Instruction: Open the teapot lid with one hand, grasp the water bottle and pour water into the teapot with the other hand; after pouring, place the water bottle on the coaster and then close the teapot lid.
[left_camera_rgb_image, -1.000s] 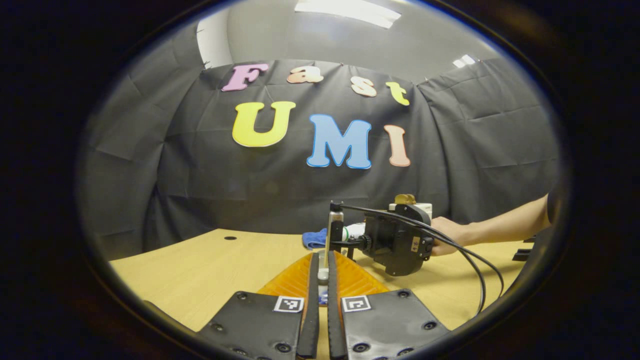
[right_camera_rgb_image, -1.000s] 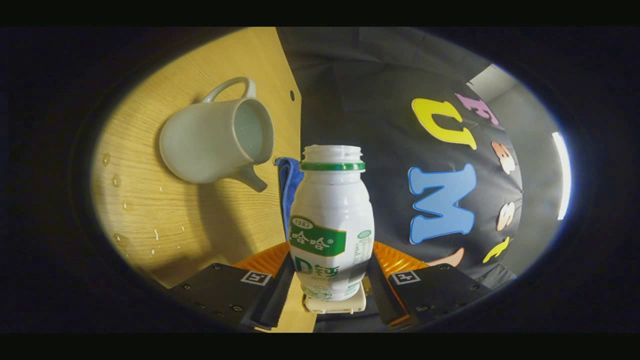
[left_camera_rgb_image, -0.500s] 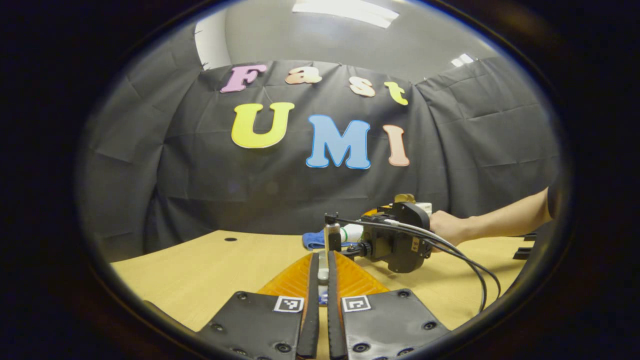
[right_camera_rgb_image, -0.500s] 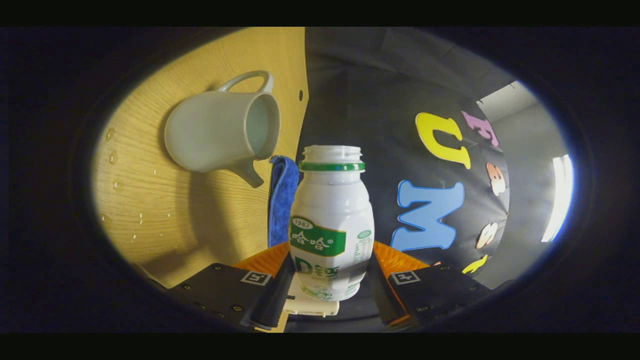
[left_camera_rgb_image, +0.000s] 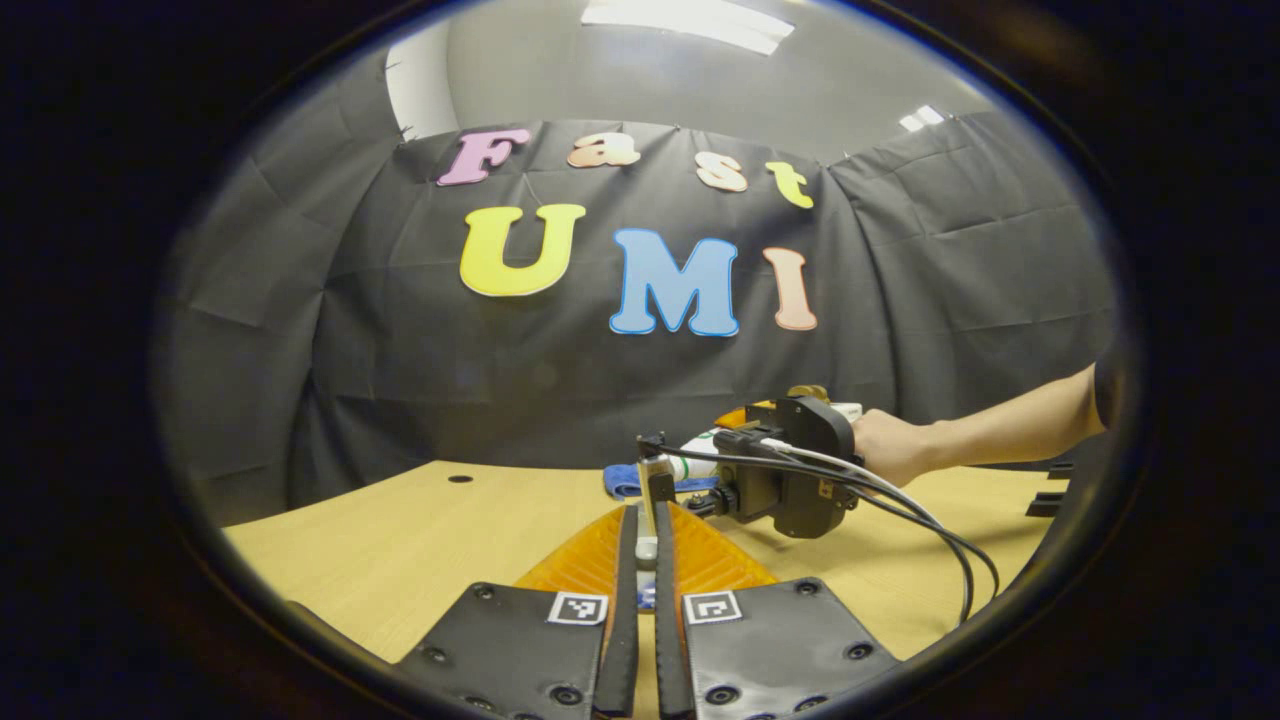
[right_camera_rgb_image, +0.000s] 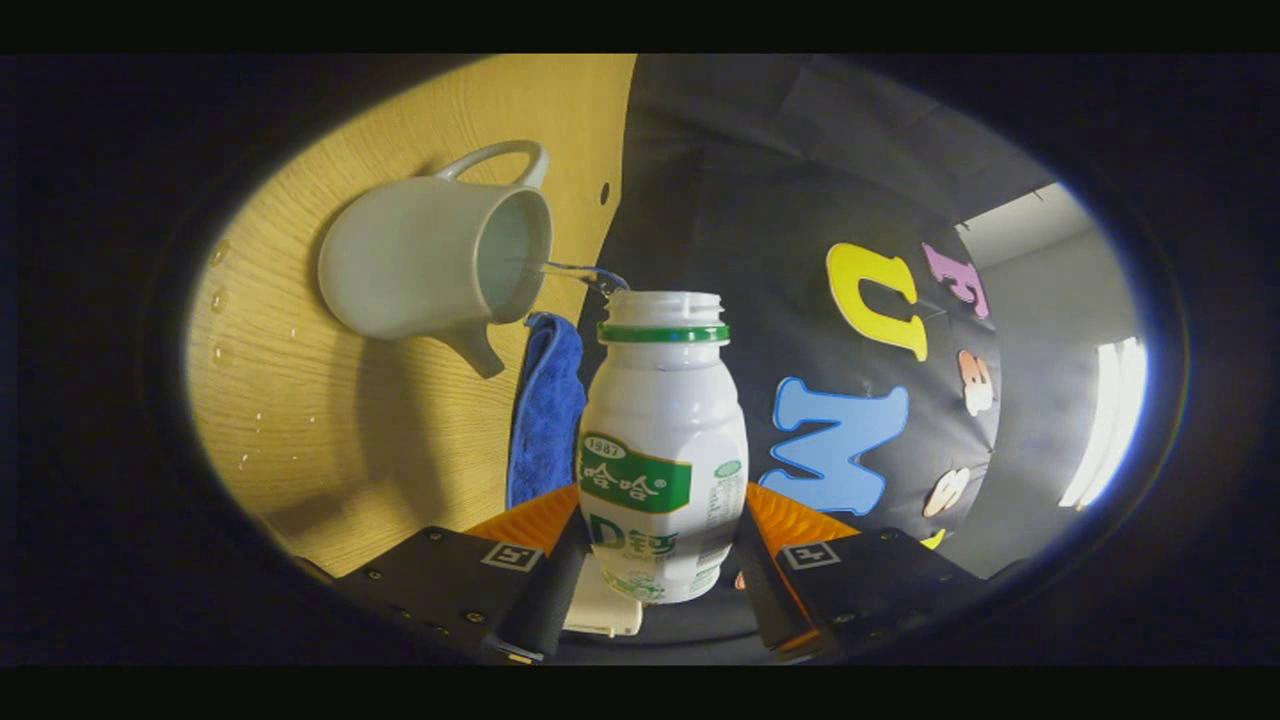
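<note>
In the right gripper view my right gripper (right_camera_rgb_image: 660, 560) is shut on a white water bottle (right_camera_rgb_image: 662, 440) with a green neck ring and no cap. The bottle lies tipped sideways. A thin stream of water (right_camera_rgb_image: 575, 272) runs from its mouth into the open top of the pale teapot (right_camera_rgb_image: 425, 260), which stands lidless on the wooden table (right_camera_rgb_image: 330, 430). In the left gripper view my left gripper (left_camera_rgb_image: 645, 535) is shut on a small pale piece, the teapot lid (left_camera_rgb_image: 647, 548), seen edge-on. Beyond it a hand (left_camera_rgb_image: 890, 448) holds the right gripper (left_camera_rgb_image: 795, 480) with the tilted bottle (left_camera_rgb_image: 700, 458).
A blue cloth (right_camera_rgb_image: 545, 400) lies on the table just past the teapot's spout, also the blue cloth (left_camera_rgb_image: 628, 482) behind my left fingers. Water drops (right_camera_rgb_image: 255, 420) dot the wood near the teapot. Cables (left_camera_rgb_image: 940, 540) trail from the right gripper.
The right gripper has tipped the bottle further over and brought its mouth up to the teapot's opening. Water now streams out, where none ran before. The left gripper has stayed put.
</note>
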